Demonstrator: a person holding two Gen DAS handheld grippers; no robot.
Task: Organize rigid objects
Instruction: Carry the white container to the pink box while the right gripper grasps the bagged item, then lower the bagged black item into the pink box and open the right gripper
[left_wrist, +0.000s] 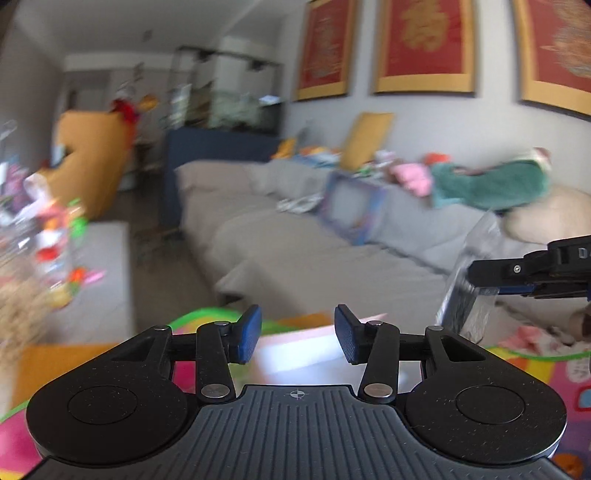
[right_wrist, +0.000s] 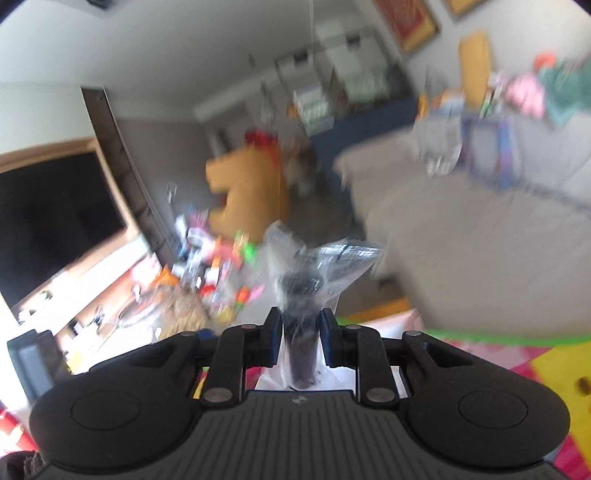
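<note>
Slippage was the risk, since the right gripper clenched its jaws on a dark object in a slick clear bag held aloft above the play mat, while the left gripper stood released.

Grey sofa: runs from centre to right of the left wrist view, strewn with clutter.
Green blanket: heaped on the sofa back, right of frame; pink fabric just beside it.
Yellow cushion: leaning against the wall above the sofa.
Red and gold framed pictures: three along the upper right wall.
Large orange plush toy: left of centre, blurred.
Dark television screen: left side of the right wrist view, in a wood surround.
Colourful play mat: lower right of that view, pink, yellow and green.
Mixed small toys: left edge, too blurred to identify.
</note>
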